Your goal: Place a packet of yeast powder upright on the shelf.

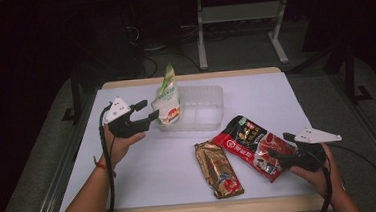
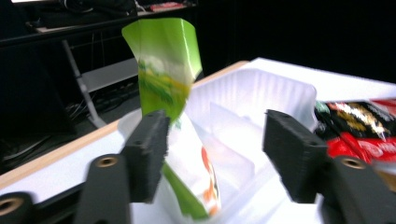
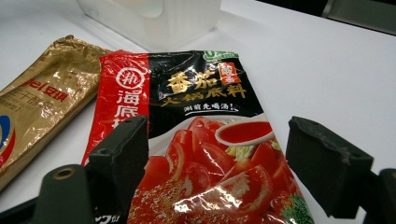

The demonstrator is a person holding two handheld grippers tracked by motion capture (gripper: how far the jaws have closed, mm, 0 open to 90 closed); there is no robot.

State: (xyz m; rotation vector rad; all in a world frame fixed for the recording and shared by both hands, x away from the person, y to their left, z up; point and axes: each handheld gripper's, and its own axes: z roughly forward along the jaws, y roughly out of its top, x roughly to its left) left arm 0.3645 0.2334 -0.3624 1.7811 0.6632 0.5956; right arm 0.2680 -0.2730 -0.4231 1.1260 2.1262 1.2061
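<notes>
A green and white pouch (image 1: 167, 105) stands upright in the left compartment of a clear plastic tray (image 1: 210, 88). My left gripper (image 1: 150, 110) is just left of it, jaws apart. In the left gripper view the pouch (image 2: 163, 70) rises beside the left pad, with the gripper (image 2: 215, 154) open and the tray (image 2: 261, 88) behind. A red tomato soup-base pouch (image 1: 251, 144) lies flat at the front right. My right gripper (image 1: 279, 146) is at its near end. In the right gripper view the gripper (image 3: 217, 172) stands open, its jaws either side of the red pouch (image 3: 210, 140).
A gold pouch (image 1: 218, 169) lies flat left of the red one, also in the right gripper view (image 3: 42, 102). The white table top (image 1: 145, 174) has bare room at the front left. The tray's right compartments look empty. Dark floor and a desk frame lie beyond.
</notes>
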